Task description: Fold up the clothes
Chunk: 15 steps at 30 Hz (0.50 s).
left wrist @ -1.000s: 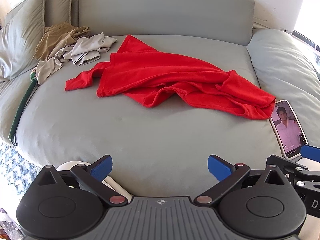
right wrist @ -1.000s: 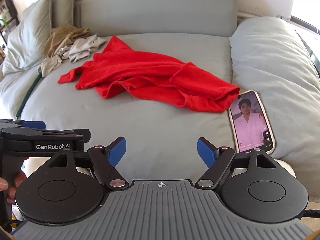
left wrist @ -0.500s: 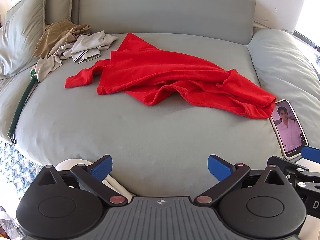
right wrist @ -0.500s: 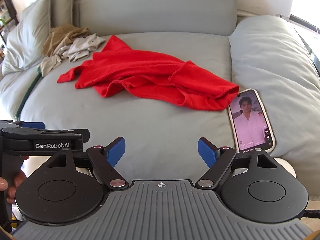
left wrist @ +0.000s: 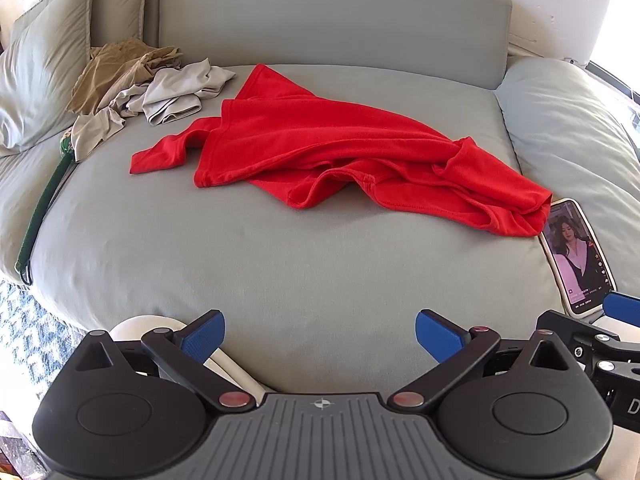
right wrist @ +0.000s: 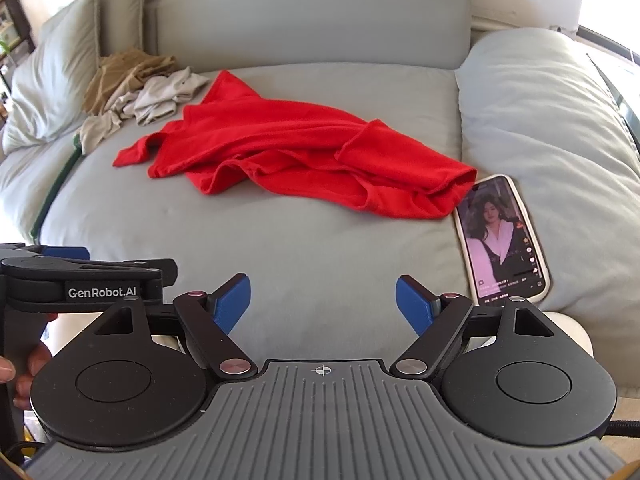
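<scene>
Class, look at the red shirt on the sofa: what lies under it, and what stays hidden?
Under the red shirt only the grey seat cushion shows. The phone lies beside its right end, screen uncovered. Anything beneath the bunched folds cannot be seen.

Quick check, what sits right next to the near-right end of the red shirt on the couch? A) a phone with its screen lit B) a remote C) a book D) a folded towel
A: the phone lies screen-up and lit on the couch cushion, just beside the bunched end of the red shirt.
</scene>
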Tool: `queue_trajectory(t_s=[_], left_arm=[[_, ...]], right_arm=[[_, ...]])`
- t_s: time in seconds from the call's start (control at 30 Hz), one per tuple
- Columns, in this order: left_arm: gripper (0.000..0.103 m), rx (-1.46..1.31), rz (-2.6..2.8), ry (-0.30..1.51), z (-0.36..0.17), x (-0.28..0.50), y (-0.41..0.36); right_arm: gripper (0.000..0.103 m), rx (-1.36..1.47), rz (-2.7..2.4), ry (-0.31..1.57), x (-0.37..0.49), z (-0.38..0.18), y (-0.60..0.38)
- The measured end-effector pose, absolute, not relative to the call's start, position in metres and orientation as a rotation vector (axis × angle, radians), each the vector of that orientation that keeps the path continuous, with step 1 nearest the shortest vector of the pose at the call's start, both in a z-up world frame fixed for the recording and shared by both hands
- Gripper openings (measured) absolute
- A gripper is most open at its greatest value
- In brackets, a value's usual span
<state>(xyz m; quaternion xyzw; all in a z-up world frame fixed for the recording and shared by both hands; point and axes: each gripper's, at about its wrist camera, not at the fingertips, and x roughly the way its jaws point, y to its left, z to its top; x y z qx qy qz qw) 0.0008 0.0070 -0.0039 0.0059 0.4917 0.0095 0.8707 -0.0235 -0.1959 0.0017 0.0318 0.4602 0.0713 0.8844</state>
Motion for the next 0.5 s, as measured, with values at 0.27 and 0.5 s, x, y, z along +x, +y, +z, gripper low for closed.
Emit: queue_trajectory(t_s=[0.27,0.5], left_arm=[[0.102,0.010,0.023,1.029,-0.0047,0.0009,0.0073],[0.102,0.008,0.022,1.030,-0.0042,0.0007,0.0071]], right_arm=[[0.082,0.063,0.147,0.960,-0.0225,0.0019,-0.1953],[0.082,0.061,0.146,0.959,-0.0218,0.0021,-0.1955]])
